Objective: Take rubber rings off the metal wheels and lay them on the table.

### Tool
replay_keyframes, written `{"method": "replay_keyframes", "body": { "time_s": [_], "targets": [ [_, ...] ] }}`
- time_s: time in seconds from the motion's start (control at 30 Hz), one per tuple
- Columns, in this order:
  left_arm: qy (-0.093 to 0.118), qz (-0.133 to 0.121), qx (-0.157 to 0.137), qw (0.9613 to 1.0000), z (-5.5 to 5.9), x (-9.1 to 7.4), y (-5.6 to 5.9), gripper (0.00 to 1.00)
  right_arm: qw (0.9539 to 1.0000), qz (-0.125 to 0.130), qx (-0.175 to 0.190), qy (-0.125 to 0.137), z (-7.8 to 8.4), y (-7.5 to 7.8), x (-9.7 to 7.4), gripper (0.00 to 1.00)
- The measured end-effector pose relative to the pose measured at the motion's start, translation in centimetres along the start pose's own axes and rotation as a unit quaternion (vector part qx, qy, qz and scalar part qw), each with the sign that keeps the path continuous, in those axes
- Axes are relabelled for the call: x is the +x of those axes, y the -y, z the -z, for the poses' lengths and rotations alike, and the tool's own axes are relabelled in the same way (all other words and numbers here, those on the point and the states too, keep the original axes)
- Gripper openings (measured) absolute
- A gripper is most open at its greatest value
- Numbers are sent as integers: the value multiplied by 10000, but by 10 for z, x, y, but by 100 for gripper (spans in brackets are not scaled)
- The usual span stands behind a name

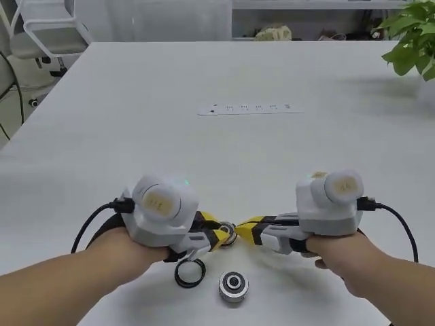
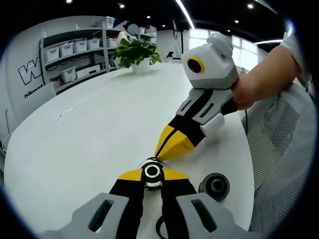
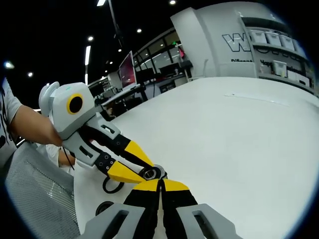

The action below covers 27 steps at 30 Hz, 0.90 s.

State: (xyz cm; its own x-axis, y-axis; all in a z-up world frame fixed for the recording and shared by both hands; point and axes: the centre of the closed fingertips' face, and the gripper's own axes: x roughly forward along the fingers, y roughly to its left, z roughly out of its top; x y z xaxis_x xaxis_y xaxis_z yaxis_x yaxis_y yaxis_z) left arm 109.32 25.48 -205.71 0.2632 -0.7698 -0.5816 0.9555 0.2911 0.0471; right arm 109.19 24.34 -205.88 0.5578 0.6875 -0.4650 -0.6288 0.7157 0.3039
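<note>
My left gripper is shut on a small metal wheel that wears a black rubber ring, held just above the table. From the right, my right gripper has its jaws closed, and its yellow tips meet the wheel's black rim. In the left gripper view the right gripper touches the top of the wheel. A loose black rubber ring lies on the table under my left hand. A second wheel stands beside it near the front edge.
A white table stretches ahead with a flush socket strip in its middle. A green plant stands at the far right corner, and an office chair at the far left.
</note>
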Motion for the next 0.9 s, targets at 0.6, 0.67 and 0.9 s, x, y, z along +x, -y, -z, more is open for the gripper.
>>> {"method": "replay_keyframes", "body": {
  "time_s": [0.6, 0.67, 0.9],
  "targets": [
    [-13, -32, 21, 10000, 0, 0, 0, 8, 9996, -111, -263, -62, -3, -10, 4, 0],
    [-16, -35, 23, 10000, 0, 0, 0, 8, 9996, -117, -258, -59, -3, -10, 4, 0],
    [-20, -33, 35, 10000, 0, 0, 0, 8, 9995, -170, -270, -50, -4, -12, 4, 0]
  ]
}}
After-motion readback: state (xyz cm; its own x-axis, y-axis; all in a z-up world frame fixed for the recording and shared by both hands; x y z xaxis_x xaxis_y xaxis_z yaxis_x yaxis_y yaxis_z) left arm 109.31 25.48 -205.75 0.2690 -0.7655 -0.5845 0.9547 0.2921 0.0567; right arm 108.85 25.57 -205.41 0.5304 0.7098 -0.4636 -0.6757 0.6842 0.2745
